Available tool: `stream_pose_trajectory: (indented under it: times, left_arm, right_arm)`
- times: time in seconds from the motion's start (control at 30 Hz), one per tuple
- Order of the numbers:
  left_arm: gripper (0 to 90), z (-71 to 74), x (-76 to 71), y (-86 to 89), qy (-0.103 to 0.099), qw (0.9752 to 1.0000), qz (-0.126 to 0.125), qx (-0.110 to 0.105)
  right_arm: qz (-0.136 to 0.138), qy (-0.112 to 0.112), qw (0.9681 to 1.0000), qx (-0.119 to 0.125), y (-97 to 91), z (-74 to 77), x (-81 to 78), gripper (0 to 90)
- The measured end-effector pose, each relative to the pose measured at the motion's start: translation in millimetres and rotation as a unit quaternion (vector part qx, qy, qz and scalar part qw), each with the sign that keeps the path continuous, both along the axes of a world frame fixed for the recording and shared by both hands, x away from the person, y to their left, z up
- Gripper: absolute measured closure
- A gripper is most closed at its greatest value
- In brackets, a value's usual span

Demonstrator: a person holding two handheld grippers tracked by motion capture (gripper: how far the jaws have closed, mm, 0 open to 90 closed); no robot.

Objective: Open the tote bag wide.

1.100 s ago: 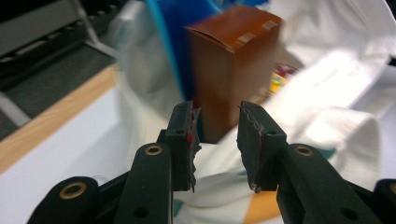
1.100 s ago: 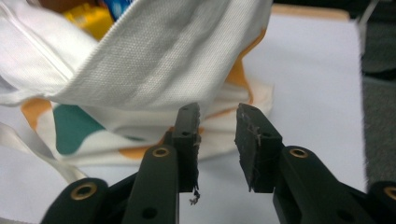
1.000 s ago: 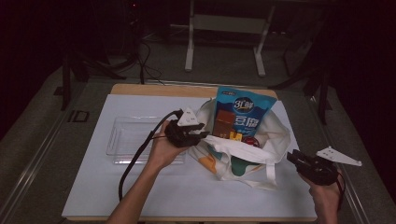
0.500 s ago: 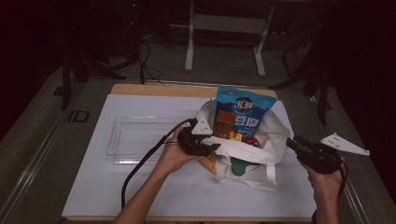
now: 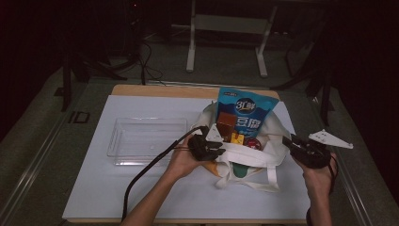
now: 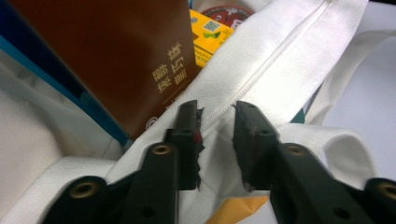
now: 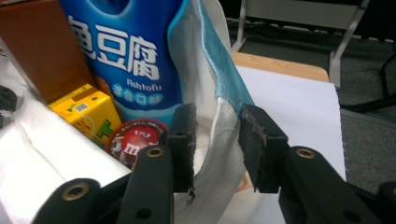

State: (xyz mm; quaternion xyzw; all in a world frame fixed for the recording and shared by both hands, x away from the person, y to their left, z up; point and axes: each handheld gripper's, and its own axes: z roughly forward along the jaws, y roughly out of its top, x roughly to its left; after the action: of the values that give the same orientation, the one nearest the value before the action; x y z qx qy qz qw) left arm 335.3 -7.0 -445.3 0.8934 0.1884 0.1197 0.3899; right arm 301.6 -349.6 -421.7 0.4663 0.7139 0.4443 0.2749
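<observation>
A white tote bag (image 5: 256, 159) lies on the white table mat, holding a tall blue fish-tofu packet (image 5: 245, 112), a brown box (image 5: 226, 123), a yellow carton (image 5: 236, 138) and a red round tin (image 5: 254, 143). My left gripper (image 5: 219, 149) is at the bag's left rim. Its jaws have just been closing and are shut on the white zipper rim (image 6: 217, 135). My right gripper (image 5: 289, 141) is at the bag's right rim. Its jaws have just been closing too. The blue-lined edge (image 7: 219, 116) hangs loose between them, so I read this gripper as open.
A clear plastic tray (image 5: 117, 141) sits empty on the mat left of the bag. The left gripper's black cable (image 5: 141, 174) trails toward the front edge. A wooden board edge (image 5: 155, 90) shows behind the mat.
My left gripper moved right and down onto the bag's left rim. My right gripper moved up and in from the front right to the bag's right rim.
</observation>
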Motion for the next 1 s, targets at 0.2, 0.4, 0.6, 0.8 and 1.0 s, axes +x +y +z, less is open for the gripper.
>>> stream_pose_trajectory:
  times: [0.2,0.4,0.6,0.8,1.0]
  left_arm:
    - [80.8,-11.3,-4.5,-6.6,0.007,0.9997,-0.004,0.021]
    - [81.8,-26.1,-8.6,-15.0,0.018,0.9987,-0.001,0.048]
    - [83.4,-40.9,-12.5,-19.6,0.028,0.9981,0.014,0.054]
    - [84.5,-49.9,-12.8,-15.9,0.033,0.9981,0.03,0.042]
    - [85.0,-54.8,-12.1,-16.9,0.033,0.9979,0.037,0.043]
  right_arm:
    - [-0.007,0.011,0.9999,-0.008,-2.7,-7.6,0.4,74.2]
    - [-0.003,0.028,0.9993,-0.024,1.3,-17.9,3.0,80.5]
    - [0.012,0.049,0.9981,-0.036,8.7,-34.2,8.1,84.6]
    - [0.018,0.071,0.9961,-0.049,16.4,-52.0,15.1,85.6]
    - [0.019,0.086,0.995,-0.046,17.9,-67.6,20.5,85.9]
